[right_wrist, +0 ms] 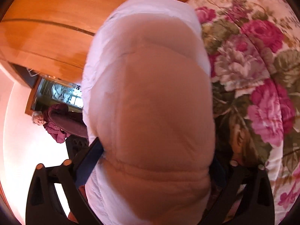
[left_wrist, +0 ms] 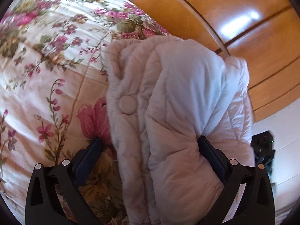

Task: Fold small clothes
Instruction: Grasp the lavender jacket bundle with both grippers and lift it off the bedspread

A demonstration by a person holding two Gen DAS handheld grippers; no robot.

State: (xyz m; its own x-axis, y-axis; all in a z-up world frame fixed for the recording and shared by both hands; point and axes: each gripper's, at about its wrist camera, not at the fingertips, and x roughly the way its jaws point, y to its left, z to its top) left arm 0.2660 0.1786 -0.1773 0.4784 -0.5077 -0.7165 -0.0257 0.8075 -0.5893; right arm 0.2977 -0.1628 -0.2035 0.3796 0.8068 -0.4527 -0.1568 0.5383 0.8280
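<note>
A pale pink quilted jacket [left_wrist: 178, 93] with a round button [left_wrist: 127, 105] lies folded on the flowered bedspread [left_wrist: 46, 65]. My left gripper [left_wrist: 150, 144] is open wide around its near end. The right finger [left_wrist: 208, 150] touches the padding, while the left finger [left_wrist: 93, 151] stands apart from it over the bedspread. In the right wrist view the same jacket [right_wrist: 150, 93] bulges up close and fills the space between the jaws. My right gripper [right_wrist: 155, 153] is shut on it, its left finger [right_wrist: 93, 153] against the fabric and its right finger mostly hidden in shadow.
The bedspread [right_wrist: 262, 56] stretches away beside the jacket. Glossy wooden wardrobe doors [left_wrist: 243, 18] stand behind the bed. A person in a purple top [right_wrist: 58, 121] is off to the side near a dark doorway [right_wrist: 56, 91]. Dark gear [left_wrist: 262, 148] sits past the jacket's right edge.
</note>
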